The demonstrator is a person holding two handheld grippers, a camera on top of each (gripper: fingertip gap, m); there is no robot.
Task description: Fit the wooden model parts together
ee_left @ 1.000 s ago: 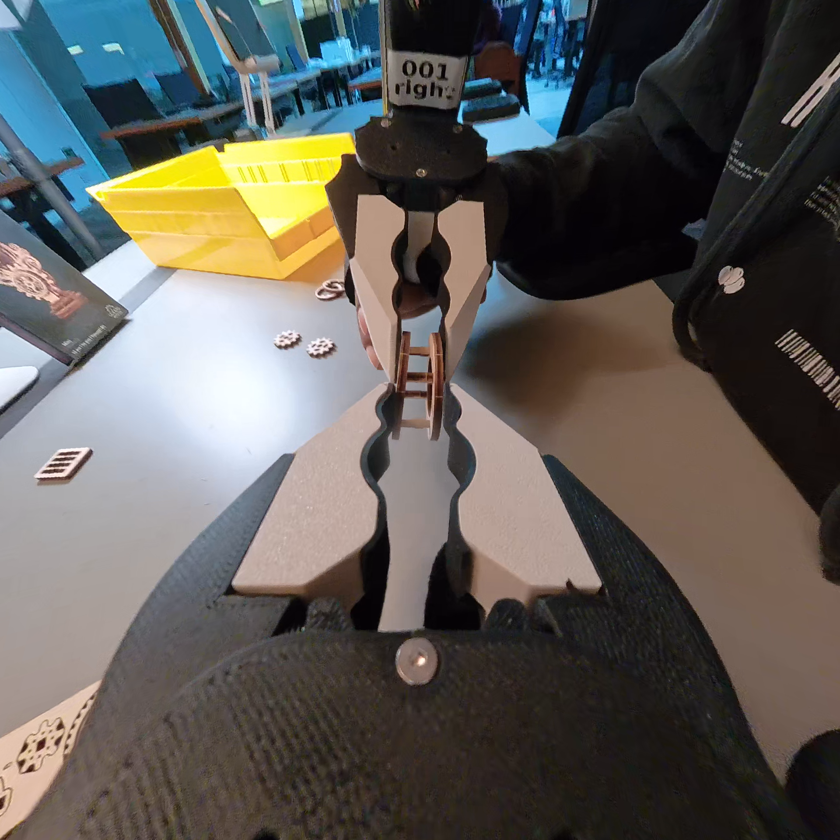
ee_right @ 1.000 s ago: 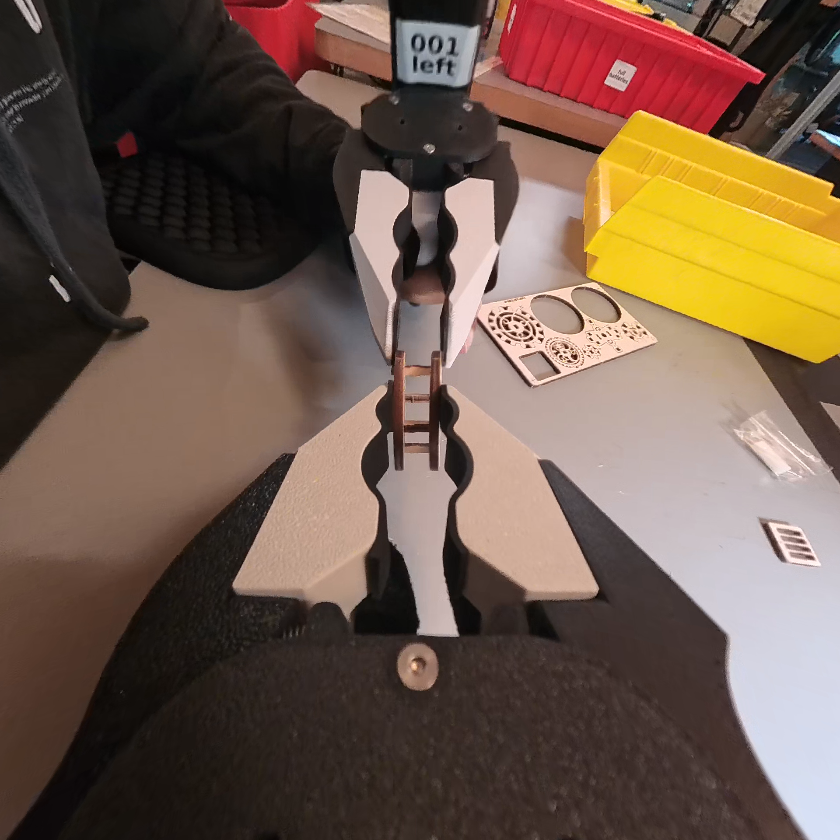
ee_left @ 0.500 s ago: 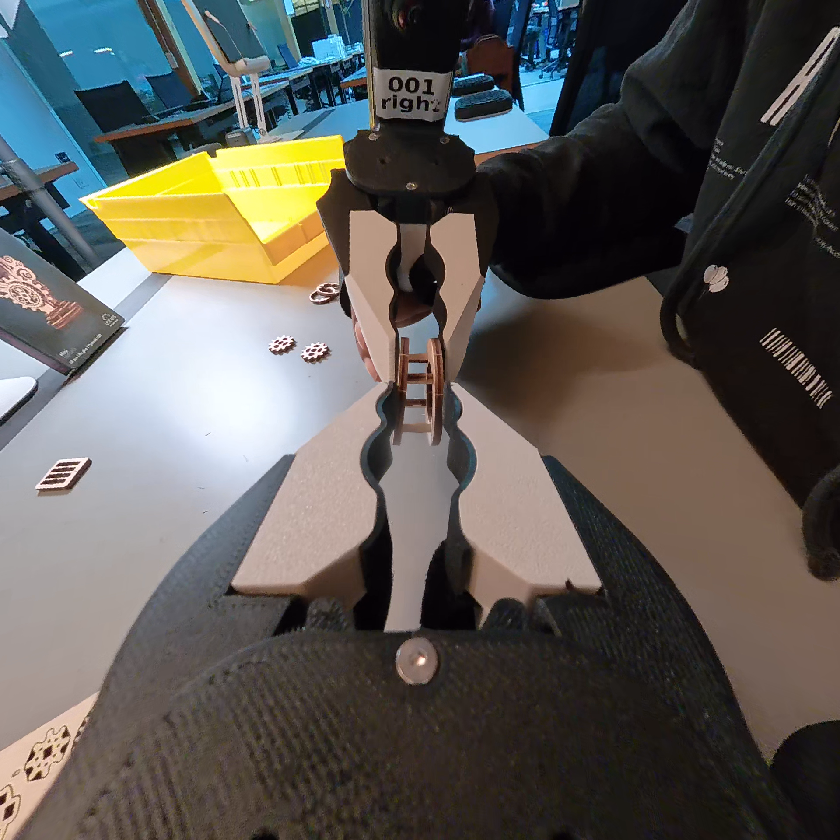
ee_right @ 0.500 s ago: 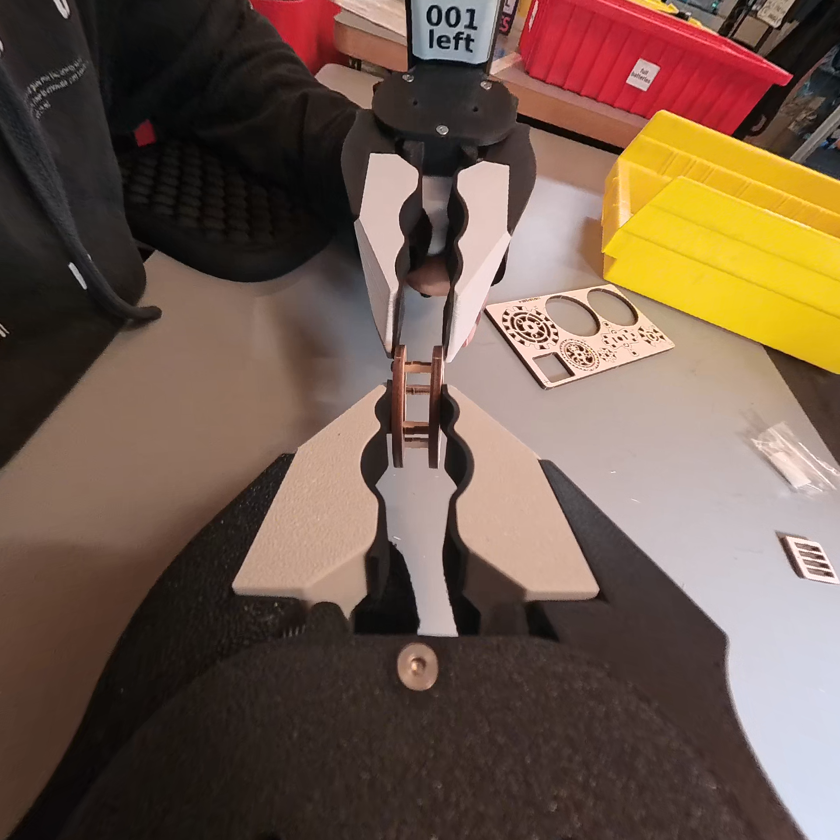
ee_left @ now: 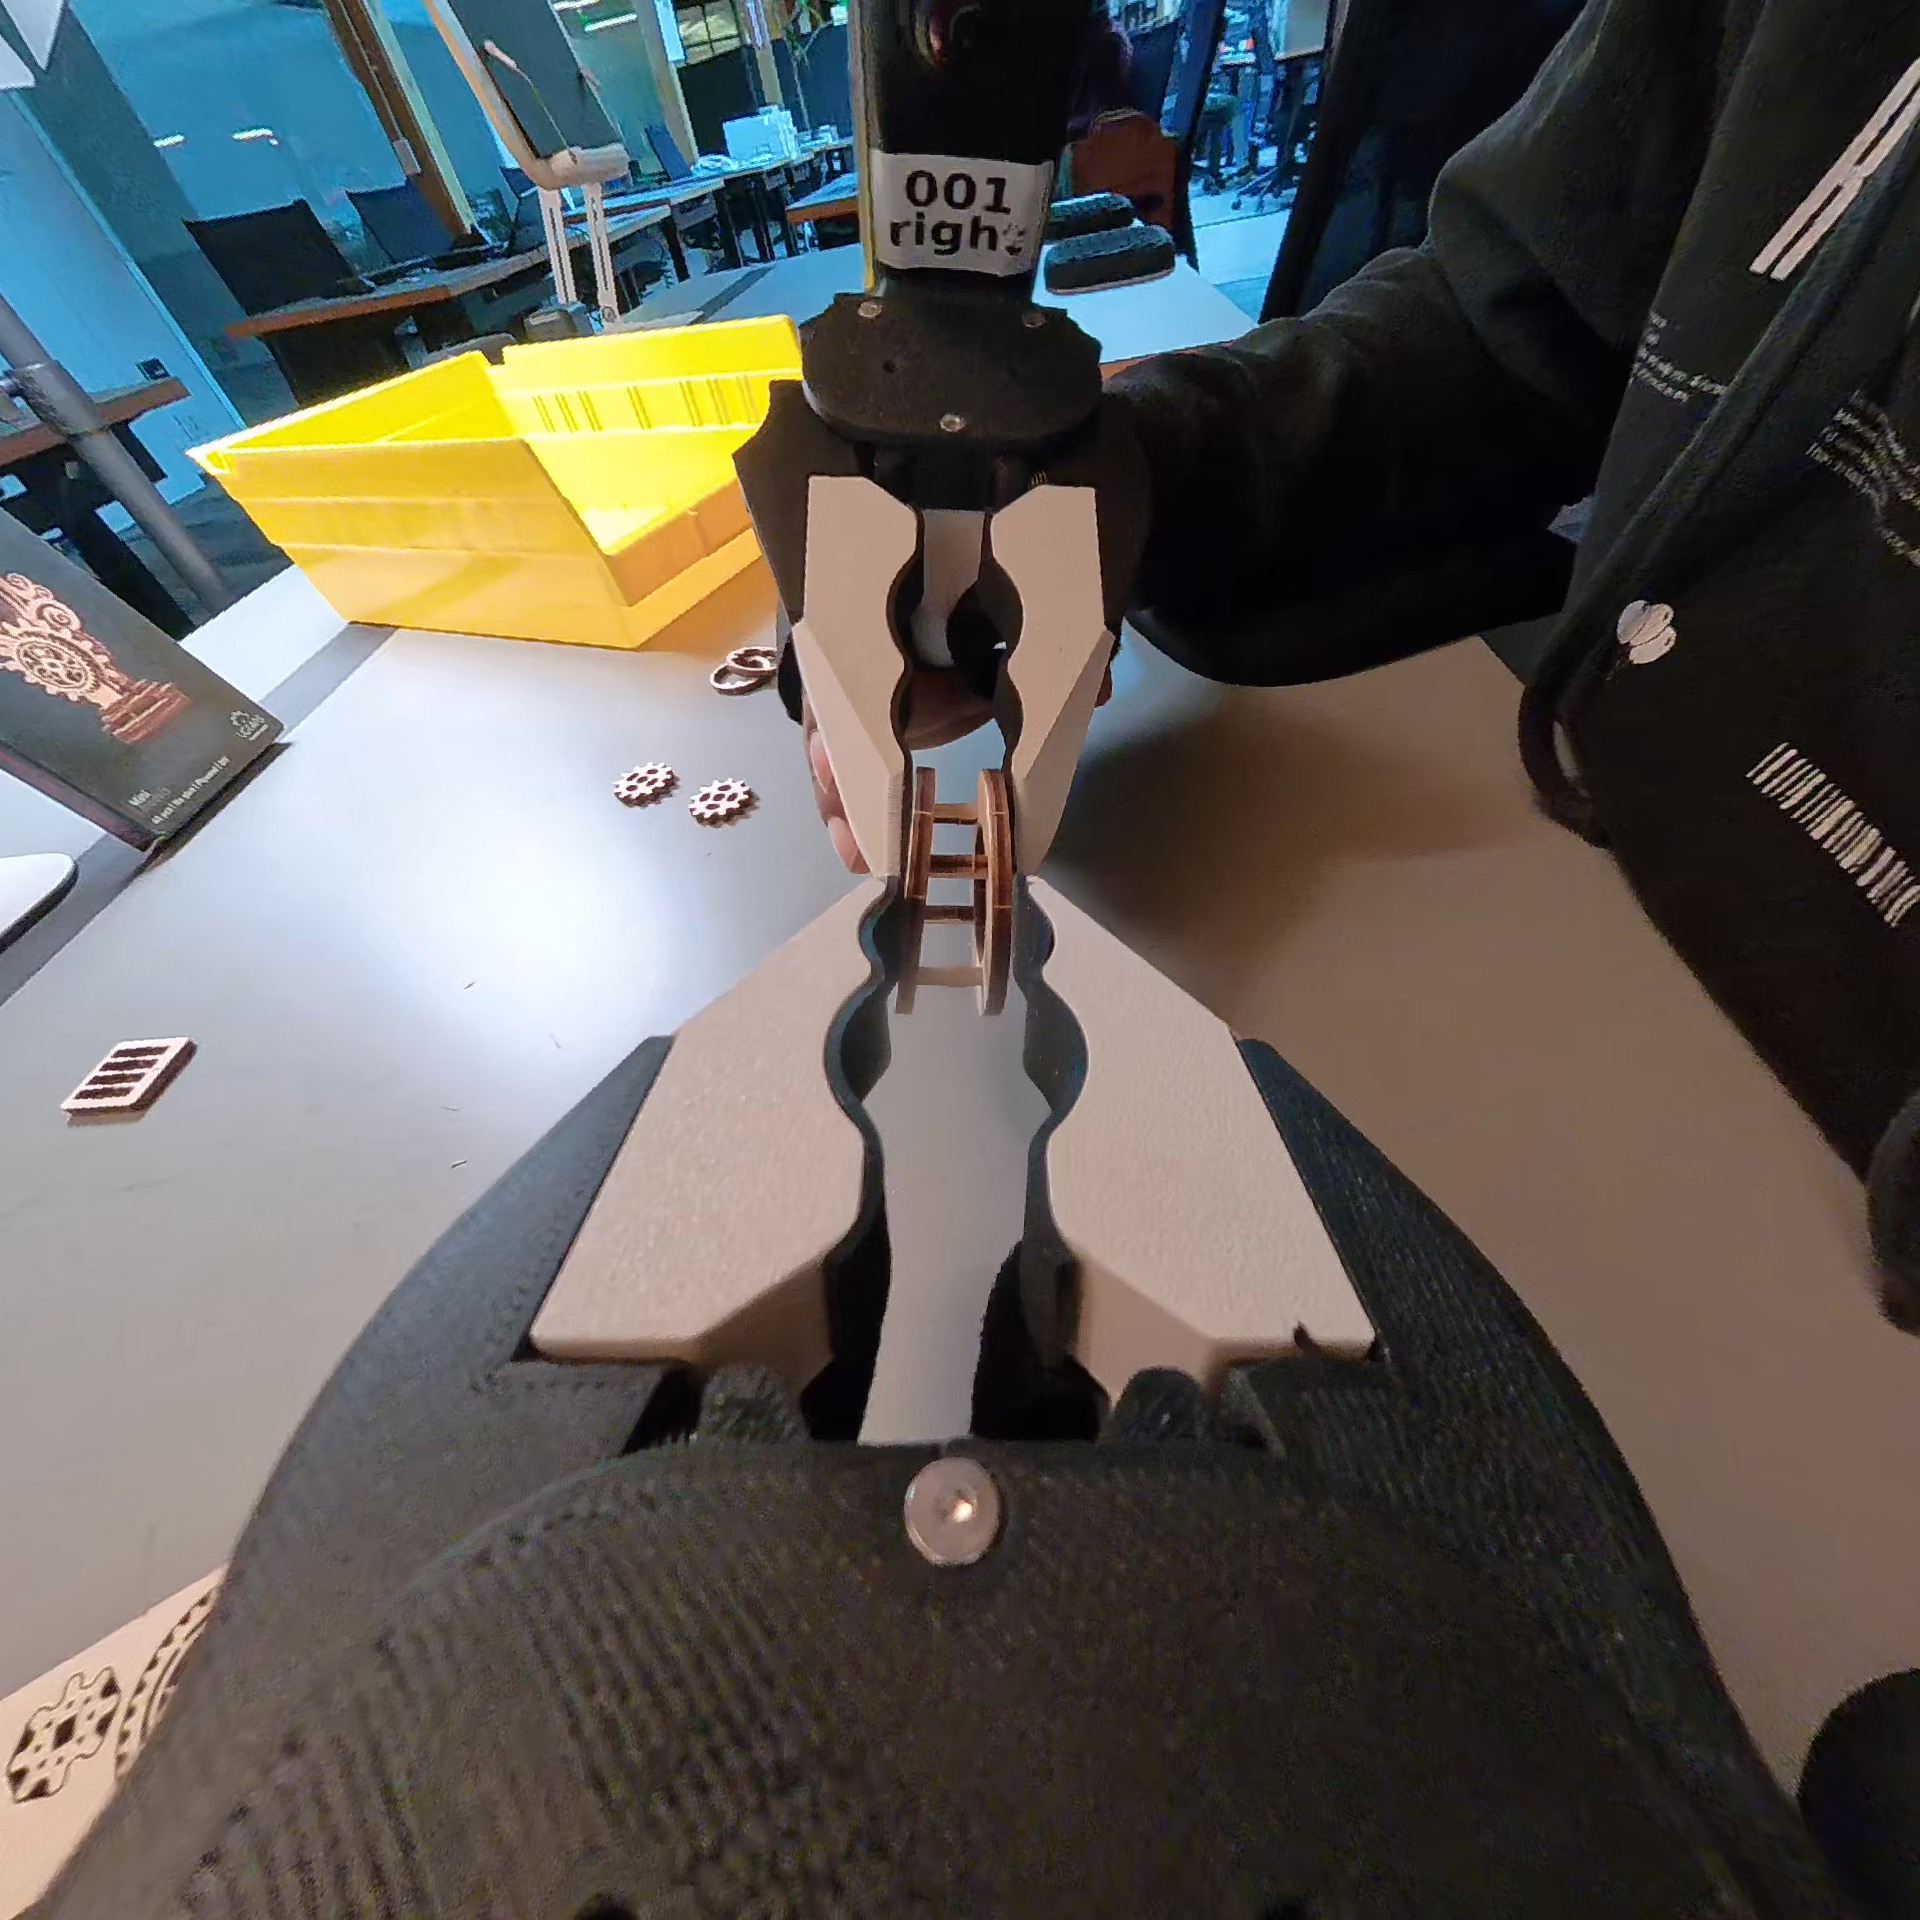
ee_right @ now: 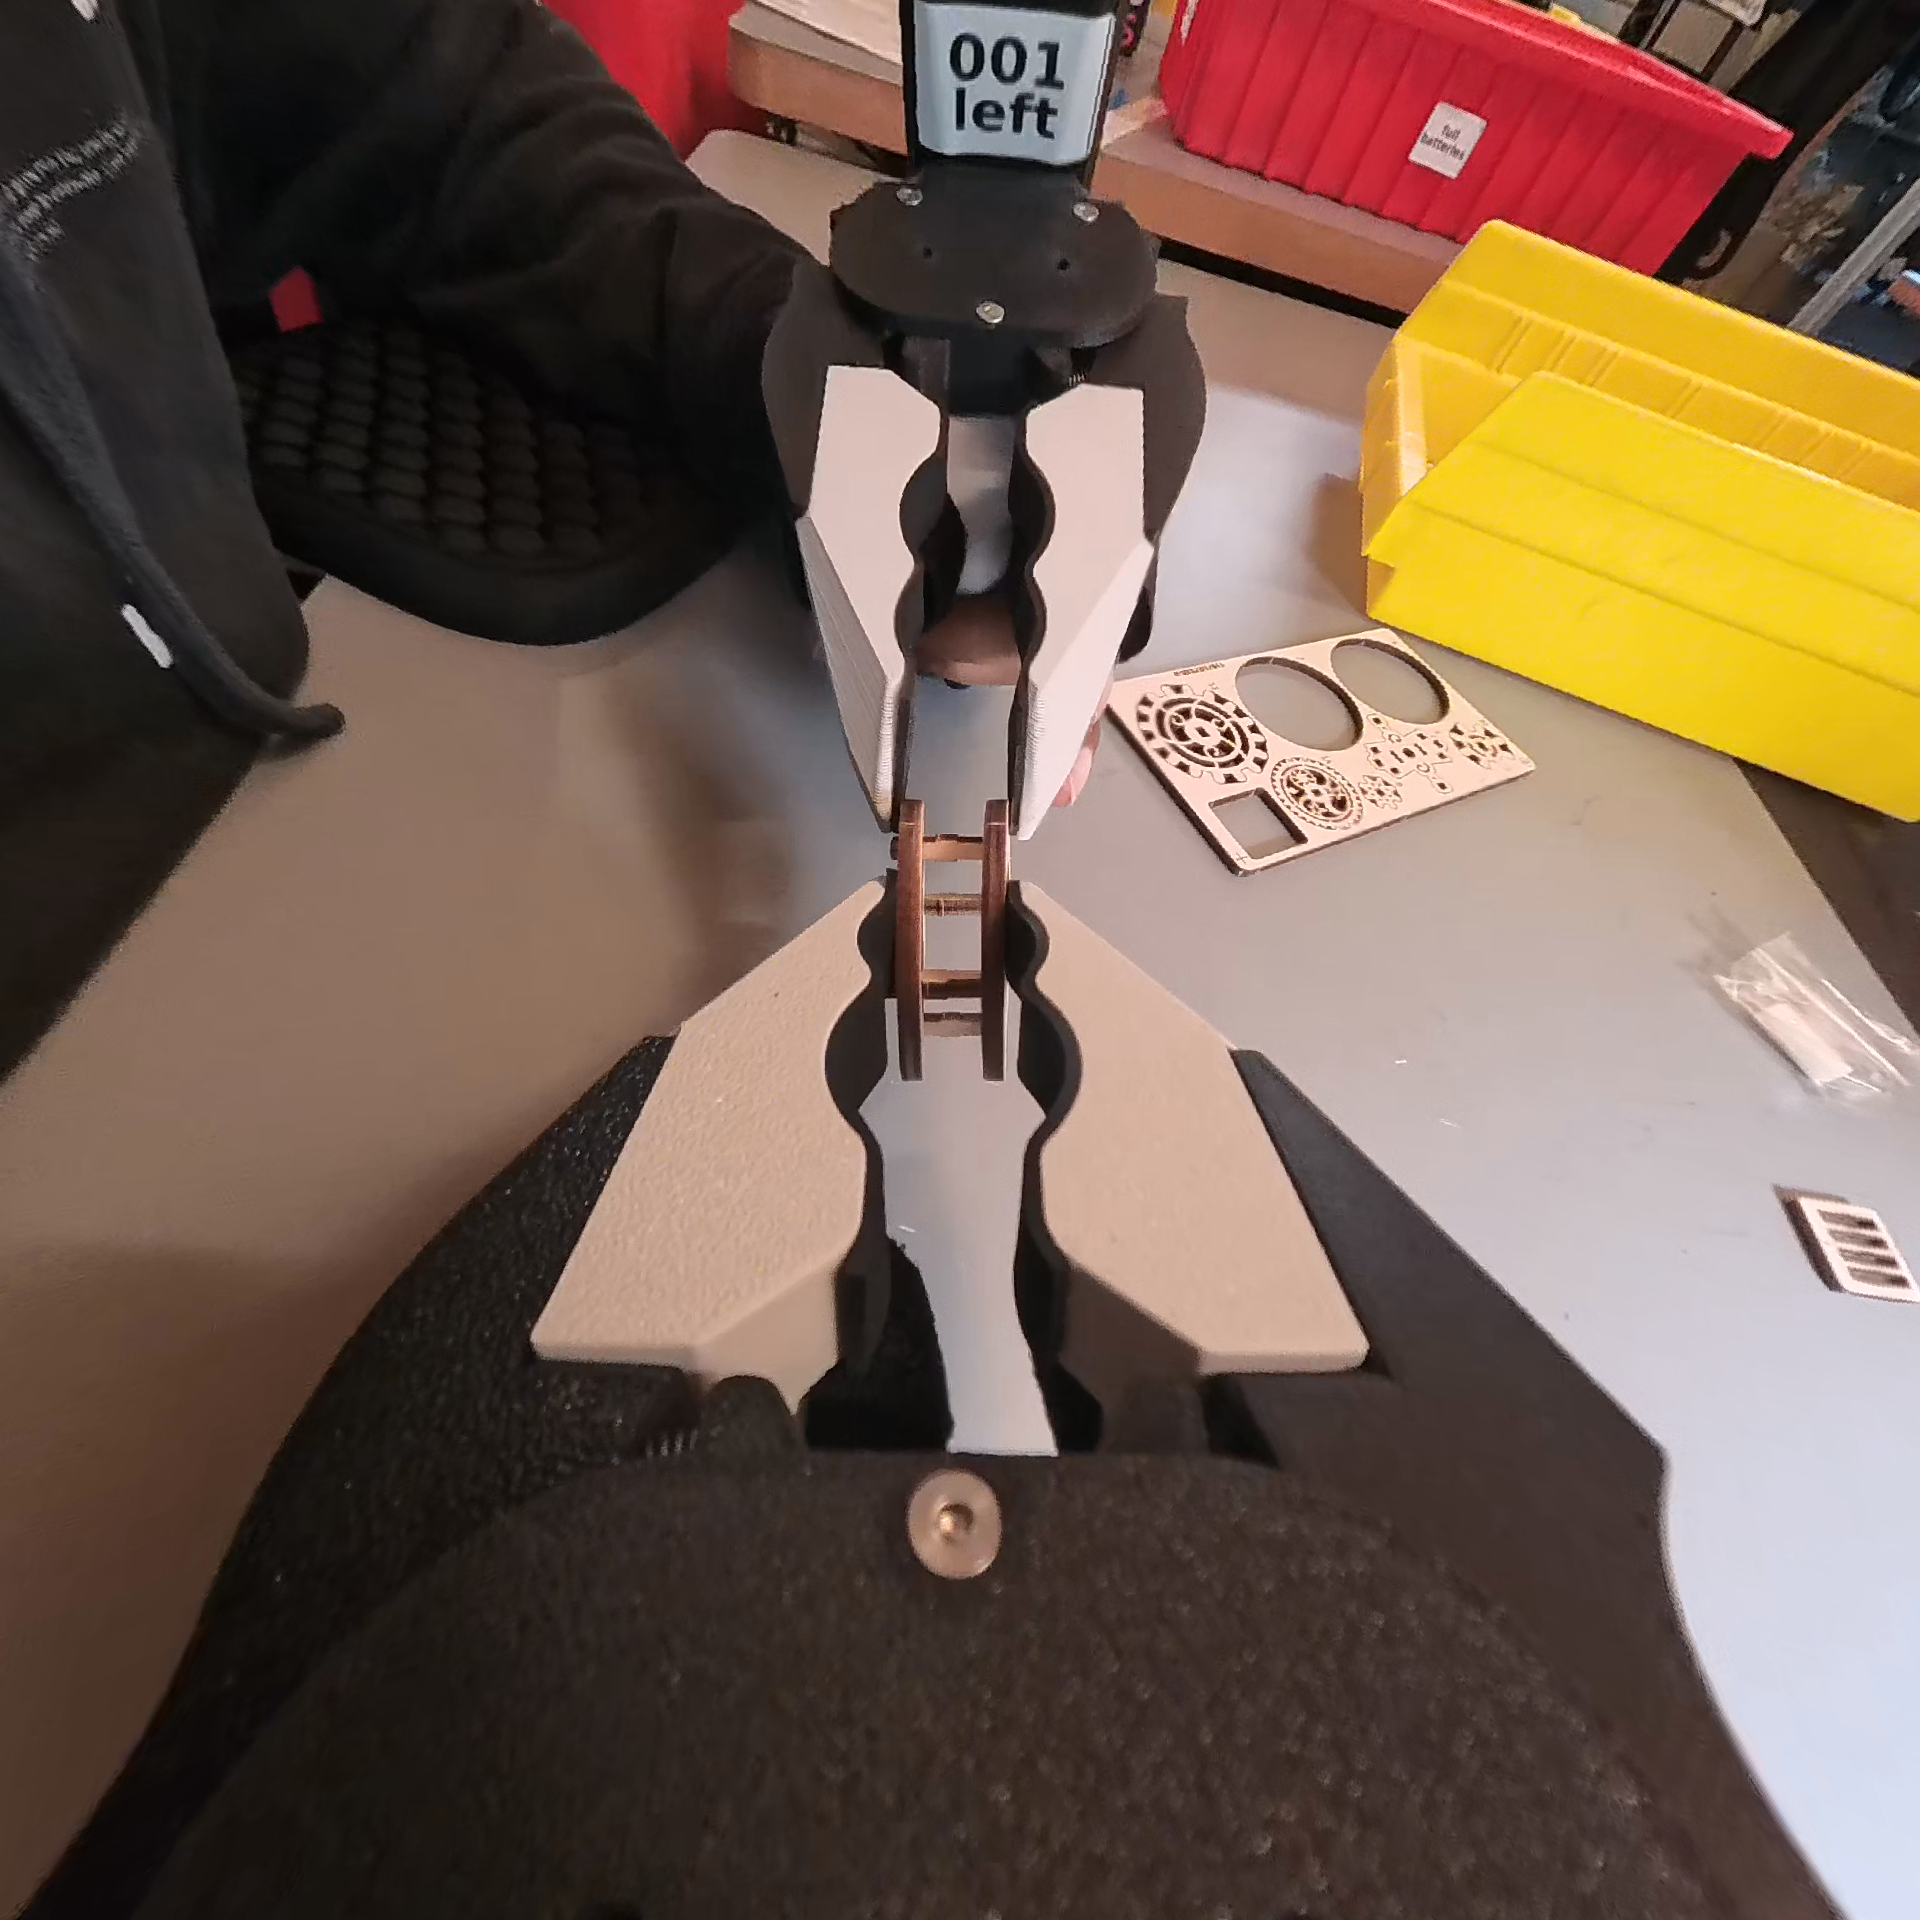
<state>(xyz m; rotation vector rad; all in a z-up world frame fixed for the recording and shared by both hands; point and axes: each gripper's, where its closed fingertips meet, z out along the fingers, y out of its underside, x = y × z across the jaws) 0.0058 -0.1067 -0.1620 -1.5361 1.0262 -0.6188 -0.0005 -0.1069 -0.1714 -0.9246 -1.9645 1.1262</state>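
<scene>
A small wooden wheel assembly [ee_left: 994,894], two discs joined by short rungs, is held above the grey table [ee_left: 416,987] between both grippers. My left gripper [ee_left: 954,899] is closed on its near part. My right gripper [ee_left: 956,847] comes in from the opposite side, tip to tip, and clamps the far part. In the right wrist view the wheel [ee_right: 911,935] sits between my right gripper's [ee_right: 951,899] fingers, and the left gripper [ee_right: 954,826] pinches its far edge. A person's dark sleeves hold both tools.
Yellow bins [ee_left: 499,520] [ee_right: 1662,582] stand at the table's far side. Loose parts lie around: two small gears [ee_left: 681,792], a ring [ee_left: 744,667], a slatted piece [ee_left: 127,1075] [ee_right: 1127,1242], a punched wooden sheet [ee_right: 1320,758], a plastic bag [ee_right: 1808,1013]. A dark picture box [ee_left: 94,686] leans at the left. My left and right fingertips are right by each other.
Both grippers have kept hold of the wheel. The pair has shifted slightly, and the wheel now sits a little deeper between the right gripper's fingers.
</scene>
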